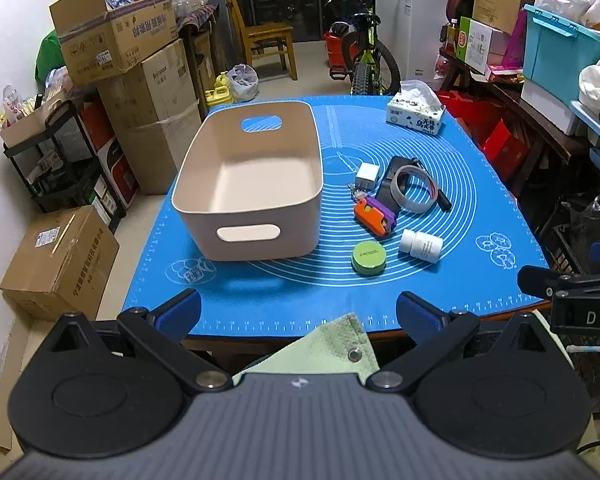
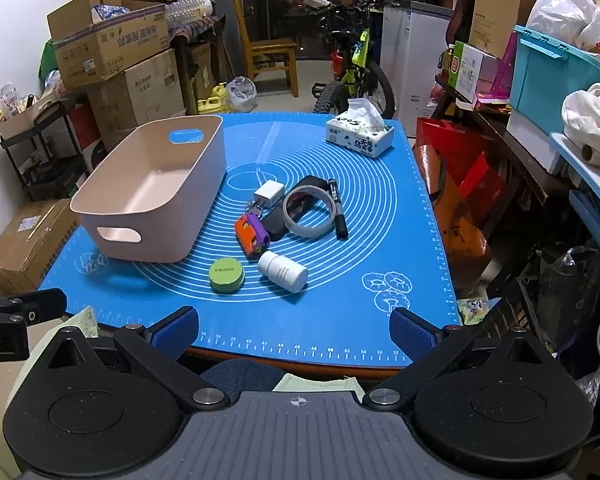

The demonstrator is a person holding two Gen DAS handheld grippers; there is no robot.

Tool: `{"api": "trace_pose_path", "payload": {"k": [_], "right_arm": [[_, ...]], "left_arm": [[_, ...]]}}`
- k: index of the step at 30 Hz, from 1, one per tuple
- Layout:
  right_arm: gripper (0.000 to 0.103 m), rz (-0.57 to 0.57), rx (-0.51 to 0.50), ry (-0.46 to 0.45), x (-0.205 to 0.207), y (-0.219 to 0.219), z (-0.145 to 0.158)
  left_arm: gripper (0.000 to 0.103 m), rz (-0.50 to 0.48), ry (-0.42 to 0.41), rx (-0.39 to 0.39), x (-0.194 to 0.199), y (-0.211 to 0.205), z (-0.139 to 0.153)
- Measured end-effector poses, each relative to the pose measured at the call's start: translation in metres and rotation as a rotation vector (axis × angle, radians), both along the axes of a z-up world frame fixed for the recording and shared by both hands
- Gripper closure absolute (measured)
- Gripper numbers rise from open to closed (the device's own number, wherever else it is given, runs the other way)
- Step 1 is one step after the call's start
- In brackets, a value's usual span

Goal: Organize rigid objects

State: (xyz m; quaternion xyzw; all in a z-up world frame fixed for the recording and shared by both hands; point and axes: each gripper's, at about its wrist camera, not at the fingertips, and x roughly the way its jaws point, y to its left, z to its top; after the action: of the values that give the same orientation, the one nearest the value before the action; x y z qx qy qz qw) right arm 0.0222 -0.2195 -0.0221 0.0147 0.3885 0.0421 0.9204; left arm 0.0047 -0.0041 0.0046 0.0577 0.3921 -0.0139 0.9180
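The black marker [image 2: 337,209] was laid with its long axis running away from the grippers, cap nearest. The white pill bottle [image 2: 283,271] was lying on its side. Both the left gripper [image 1: 298,314] and right gripper [image 2: 294,330] were spread wide, empty.

I see both views evenly lit by bright indoor light from above; the glossy blue silicone mat [image 1: 440,288] shows soft sheen, no harsh glare. The beige plastic bin [image 2: 172,236] throws a short, soft shadow toward me. Fisheye bending curves the room's edges, corners go black, and the dark window [image 2: 284,16] behind stays dim. Focus is sharp mid-frame.

Both grippers' jaws wide apart.
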Motion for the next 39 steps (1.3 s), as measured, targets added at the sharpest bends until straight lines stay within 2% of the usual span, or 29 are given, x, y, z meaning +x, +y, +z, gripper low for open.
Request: {"api": "trace_pose_path", "payload": {"k": [8, 12, 19, 24, 30, 35, 37, 38, 39], "right_arm": [[0.002, 0.025, 0.008, -0.062, 0.01, -0.003, 0.01], [0.002, 0.038, 0.003, -0.077, 0.021, -0.004, 0.014], [0.002, 0.073, -0.013, -0.07, 0.054, -0.008, 0.012], [0.002, 0.113, -0.016, -0.014, 0.094, -0.007, -0.009], [0.002, 0.18, -0.035, 0.065, 0.146, 0.0, -0.045], [0.002, 0.219, -0.035, 0.14, 0.175, 0.004, -0.074], [0.002, 0.249, -0.051, 0.166, 0.181, 0.008, -0.085], [0.003, 0.265, -0.062, 0.181, 0.184, 0.01, -0.09], [0.004, 0.28, -0.075, 0.197, 0.187, 0.013, -0.095]], "left_arm": [[0.001, 0.033, -0.035, 0.042, 0.009, 0.008, 0.024], [0.001, 0.021, -0.028, 0.065, 0.021, 0.012, 0.031], [0.001, 0.001, 0.033, -0.011, 0.062, 0.032, 0.032], [0.002, 0.005, 0.073, -0.024, 0.102, 0.051, 0.019], [0.002, 0.063, 0.115, -0.083, 0.164, 0.085, -0.004], [0.002, 0.109, 0.142, -0.058, 0.211, 0.111, -0.027], [0.006, 0.119, 0.151, -0.042, 0.225, 0.118, -0.039], [0.02, 0.12, 0.162, -0.03, 0.231, 0.121, -0.045], [0.027, 0.116, 0.186, -0.029, 0.238, 0.124, -0.052]]}}
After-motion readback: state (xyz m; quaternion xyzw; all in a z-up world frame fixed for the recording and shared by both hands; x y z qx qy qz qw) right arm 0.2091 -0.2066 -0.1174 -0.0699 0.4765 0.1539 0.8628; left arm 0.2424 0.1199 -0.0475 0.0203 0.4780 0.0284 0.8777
